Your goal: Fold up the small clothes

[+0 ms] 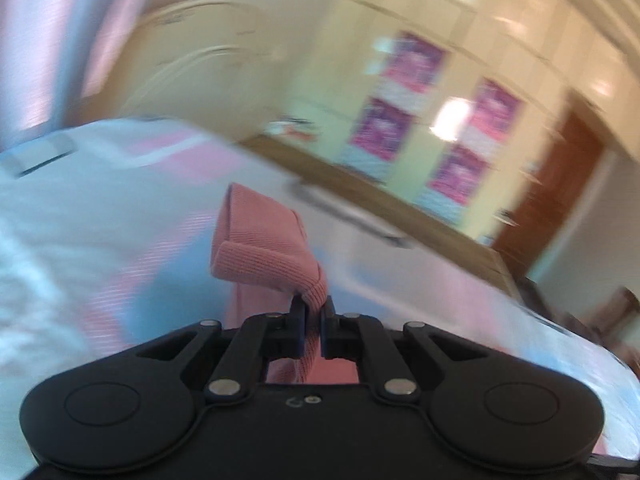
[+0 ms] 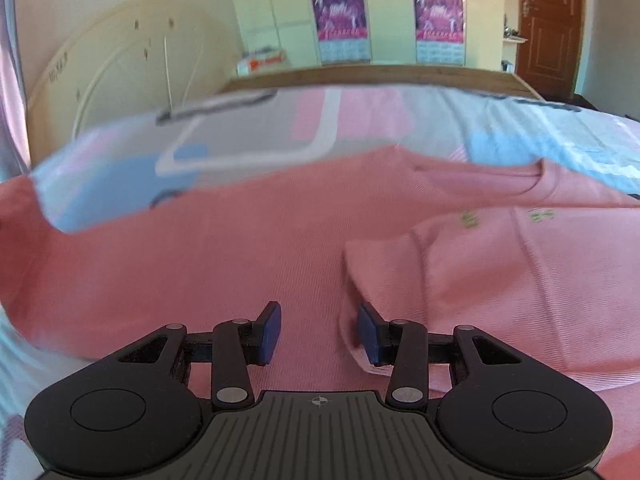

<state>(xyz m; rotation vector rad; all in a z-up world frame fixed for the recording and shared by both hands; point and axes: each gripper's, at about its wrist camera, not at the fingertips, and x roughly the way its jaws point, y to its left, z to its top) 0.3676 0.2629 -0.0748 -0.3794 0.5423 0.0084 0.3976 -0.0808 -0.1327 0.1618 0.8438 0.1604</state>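
A pink ribbed cuff (image 1: 264,248) of the small pink sweatshirt stands up between the fingers of my left gripper (image 1: 313,314), which is shut on it and holds it above the bed. The rest of that view is motion-blurred. In the right wrist view the pink sweatshirt (image 2: 224,264) lies spread across the bed, neckline (image 2: 536,172) at the far right, green lettering (image 2: 472,220) on its chest. One sleeve (image 2: 460,280) lies folded over the body. My right gripper (image 2: 319,330) hovers low over the cloth, open, its right pad near the folded sleeve's edge.
The bed carries a pale sheet (image 2: 248,140) with pink and blue blocks. A wooden footboard (image 2: 360,74) runs behind it. Beyond stand a cream headboard (image 2: 104,80) against the wall, wardrobe doors with purple posters (image 2: 340,12), and a brown door (image 2: 548,20).
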